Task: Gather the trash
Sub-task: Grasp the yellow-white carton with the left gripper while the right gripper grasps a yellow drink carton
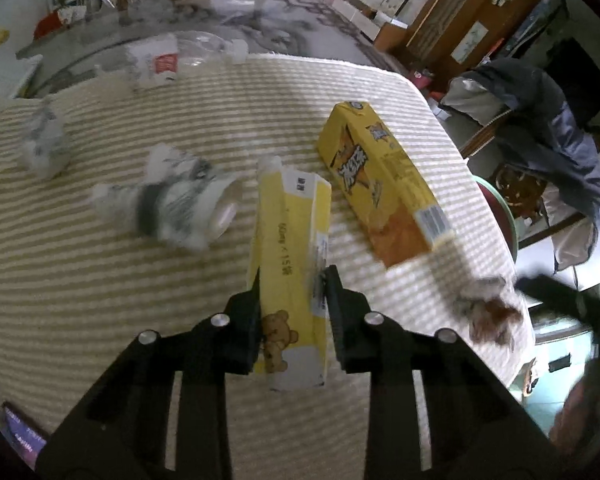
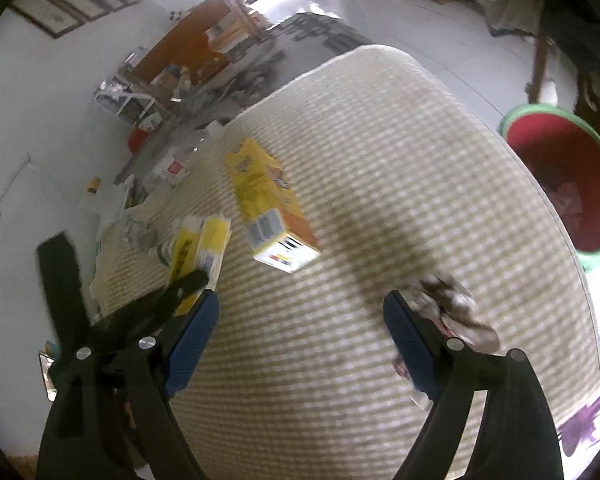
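Left wrist: yellow bear-print pack (image 1: 290, 280), flattened, btwn black fingers (image 1: 256, 300).

The striped worktop (image 2: 380, 152) lies bare across its wide middle and right, open for a pass between the right tool (image 2: 300, 304) and the far edge. On the left, 2 yellow cartons crowd the way: the slim carton (image 1: 288, 248) sits between the left tool's (image 1: 292, 280) jaws, the larger box (image 1: 380, 184) just right of it. Crumpled wrappers (image 1: 172, 200) block the left side. A brownish wad (image 2: 452, 308) lies beside the right tool's right finger. The red bin (image 2: 564, 184) stands beyond the right edge.
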Demonstrator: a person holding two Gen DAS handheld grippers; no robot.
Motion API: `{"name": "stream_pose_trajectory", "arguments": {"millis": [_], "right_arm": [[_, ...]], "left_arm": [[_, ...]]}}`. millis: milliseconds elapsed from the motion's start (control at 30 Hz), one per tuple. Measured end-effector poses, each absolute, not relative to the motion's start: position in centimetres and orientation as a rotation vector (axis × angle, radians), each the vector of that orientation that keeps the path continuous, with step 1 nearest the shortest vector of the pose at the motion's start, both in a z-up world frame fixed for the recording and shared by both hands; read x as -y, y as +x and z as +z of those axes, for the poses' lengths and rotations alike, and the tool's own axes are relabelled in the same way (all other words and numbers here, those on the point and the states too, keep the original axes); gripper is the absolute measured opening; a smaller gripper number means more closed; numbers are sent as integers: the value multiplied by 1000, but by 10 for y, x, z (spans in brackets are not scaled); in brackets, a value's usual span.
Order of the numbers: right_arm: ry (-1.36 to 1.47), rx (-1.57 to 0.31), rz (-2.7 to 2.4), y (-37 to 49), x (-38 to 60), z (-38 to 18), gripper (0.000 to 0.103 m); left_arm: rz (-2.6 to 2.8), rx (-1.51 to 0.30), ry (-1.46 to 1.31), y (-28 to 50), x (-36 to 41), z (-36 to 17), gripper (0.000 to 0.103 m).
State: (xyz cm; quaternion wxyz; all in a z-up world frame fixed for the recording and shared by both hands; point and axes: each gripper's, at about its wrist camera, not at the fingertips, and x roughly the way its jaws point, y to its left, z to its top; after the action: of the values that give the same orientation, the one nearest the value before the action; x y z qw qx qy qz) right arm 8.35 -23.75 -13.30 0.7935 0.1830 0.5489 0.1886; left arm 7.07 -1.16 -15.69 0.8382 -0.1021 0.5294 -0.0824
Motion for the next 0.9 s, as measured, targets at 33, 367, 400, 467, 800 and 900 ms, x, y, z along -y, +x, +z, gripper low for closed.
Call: {"name": "stream_pose_trajectory", "arguments": {"millis": [33,367,400,467,800,900], "right_arm": [[376,-1179,419,88,230,-132,81],[118,-1164,483,147,147,-151,88],[91,-1163,480,153,142,-154,87],[42,-1169,457,163,137,-161,87],[34,-1236,430,174,143,-183,67],[47,-1237,435,172,145,-183,44]], "left_arm": [[-171,-1116,-208,65,7,-155,27],[-99,-1165,-199,27,-31,-166,28],[-93,-1163,-201,26,-34,-167,28],[-83,-1159,-208,25,-39,-168,31],[-119,-1147,-194,31,-31,-167,70],[-123,-1148,-162,34,-23,-170,73]]}}
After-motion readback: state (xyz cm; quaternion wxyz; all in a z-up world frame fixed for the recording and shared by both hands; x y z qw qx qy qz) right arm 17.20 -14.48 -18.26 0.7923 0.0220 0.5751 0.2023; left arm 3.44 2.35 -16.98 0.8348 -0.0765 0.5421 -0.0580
